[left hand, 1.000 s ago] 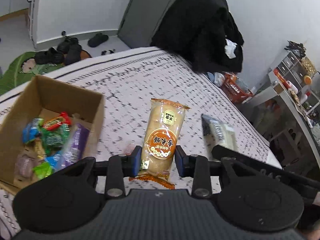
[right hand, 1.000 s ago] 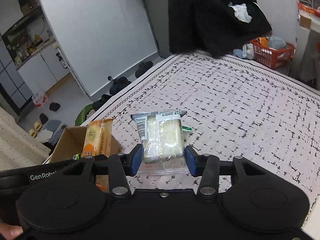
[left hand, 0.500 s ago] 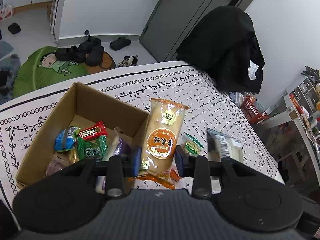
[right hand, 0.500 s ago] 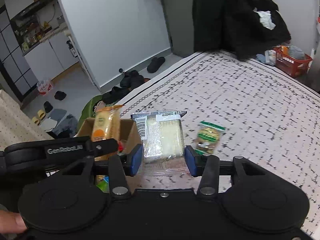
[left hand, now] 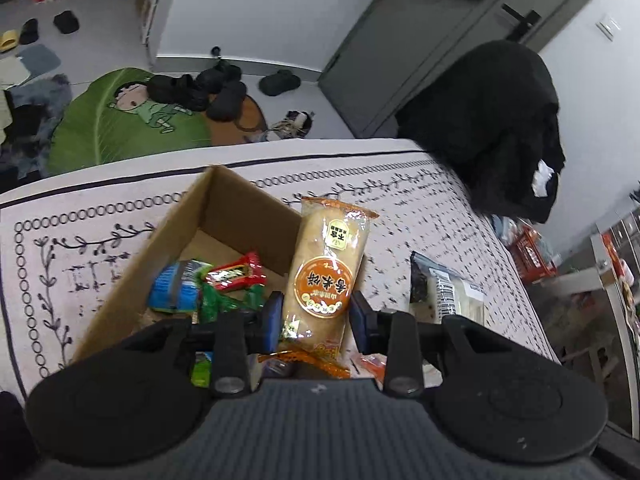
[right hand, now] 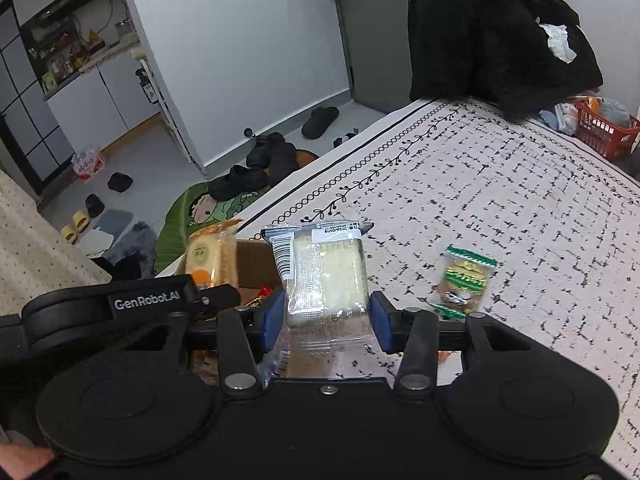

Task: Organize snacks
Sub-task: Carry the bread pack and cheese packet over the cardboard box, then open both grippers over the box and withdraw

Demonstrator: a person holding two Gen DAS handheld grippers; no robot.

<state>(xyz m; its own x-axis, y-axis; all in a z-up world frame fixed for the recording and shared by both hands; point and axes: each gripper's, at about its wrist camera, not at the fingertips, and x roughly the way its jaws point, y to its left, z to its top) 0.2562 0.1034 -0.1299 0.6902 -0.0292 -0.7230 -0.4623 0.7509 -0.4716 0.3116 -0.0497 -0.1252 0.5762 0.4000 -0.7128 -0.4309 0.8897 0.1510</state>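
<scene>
My left gripper (left hand: 316, 316) is shut on a long orange bread packet (left hand: 326, 272) and holds it over the right edge of an open cardboard box (left hand: 224, 208) that holds several coloured snack packs (left hand: 204, 284). My right gripper (right hand: 328, 320) is shut on a clear-wrapped white sandwich cake (right hand: 324, 276), just right of the box (right hand: 252, 264). That cake also shows in the left wrist view (left hand: 448, 292). The bread packet shows in the right wrist view (right hand: 210, 256). A small green biscuit pack (right hand: 466, 280) lies on the bedspread to the right.
The patterned white bedspread (right hand: 500, 184) stretches far right. A black coat (right hand: 488, 32) hangs at its far end, a red basket (right hand: 604, 132) beside it. Shoes and a green leaf mat (left hand: 132, 120) lie on the floor past the bed's edge.
Both grippers have moved left toward the box with their packets. The left one now holds the bread over the box's right edge; the green biscuit pack came into view.
</scene>
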